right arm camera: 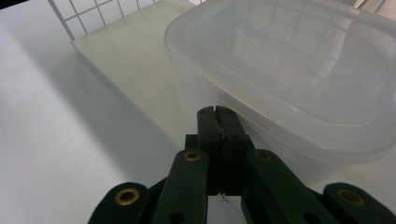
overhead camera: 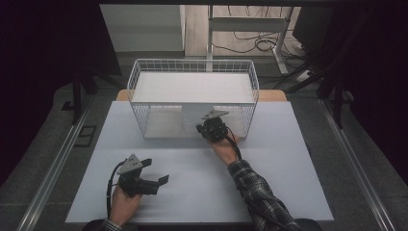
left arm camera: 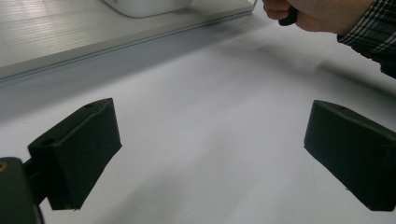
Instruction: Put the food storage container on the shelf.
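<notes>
We log: wire basket (overhead camera: 144, 103) at twelve o'clock on the table (overhead camera: 288, 159), holding a clear plastic container (right arm camera: 289, 70). Right gripper (right arm camera: 218, 116), jaws pressed together, at the container's rim. Left gripper (overhead camera: 161, 173), seven o'clock, jaws wide, empty.

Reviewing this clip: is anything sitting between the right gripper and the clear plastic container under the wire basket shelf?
Nothing visible does. In the right gripper view the right gripper, jaws pressed together, points straight at the near wall of the clear plastic container, with just bare board between them. The wire basket stands above and around it, with no mesh across that front side.
</notes>
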Motion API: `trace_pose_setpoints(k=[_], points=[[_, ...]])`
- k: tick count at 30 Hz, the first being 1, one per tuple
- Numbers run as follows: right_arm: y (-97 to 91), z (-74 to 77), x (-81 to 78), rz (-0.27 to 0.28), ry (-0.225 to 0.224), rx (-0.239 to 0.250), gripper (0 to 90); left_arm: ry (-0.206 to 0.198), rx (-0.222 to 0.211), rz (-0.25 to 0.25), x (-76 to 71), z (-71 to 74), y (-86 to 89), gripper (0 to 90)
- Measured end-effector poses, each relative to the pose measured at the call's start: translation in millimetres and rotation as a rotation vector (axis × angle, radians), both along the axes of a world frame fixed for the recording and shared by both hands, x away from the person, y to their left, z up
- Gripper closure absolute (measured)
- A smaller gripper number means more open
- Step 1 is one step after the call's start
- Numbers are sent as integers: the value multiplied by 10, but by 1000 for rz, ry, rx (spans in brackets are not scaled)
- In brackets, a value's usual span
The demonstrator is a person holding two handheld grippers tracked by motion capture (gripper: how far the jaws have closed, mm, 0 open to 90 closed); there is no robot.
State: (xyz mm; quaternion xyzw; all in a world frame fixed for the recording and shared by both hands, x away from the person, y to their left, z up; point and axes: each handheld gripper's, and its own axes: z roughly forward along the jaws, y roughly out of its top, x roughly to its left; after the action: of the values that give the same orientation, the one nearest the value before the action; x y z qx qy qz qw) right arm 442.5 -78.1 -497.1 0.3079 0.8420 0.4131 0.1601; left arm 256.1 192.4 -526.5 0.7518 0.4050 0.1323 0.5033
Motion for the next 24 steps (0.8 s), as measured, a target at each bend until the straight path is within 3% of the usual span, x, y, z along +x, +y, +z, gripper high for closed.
trace_pose_setpoints(k=[7,24], points=[[-30,9,-37,8,16,13,802,-13,20,11,-11,16,-8,41],[-89,85,-226,44,28,34,601,46,17,-3,-3,39,-21,53]])
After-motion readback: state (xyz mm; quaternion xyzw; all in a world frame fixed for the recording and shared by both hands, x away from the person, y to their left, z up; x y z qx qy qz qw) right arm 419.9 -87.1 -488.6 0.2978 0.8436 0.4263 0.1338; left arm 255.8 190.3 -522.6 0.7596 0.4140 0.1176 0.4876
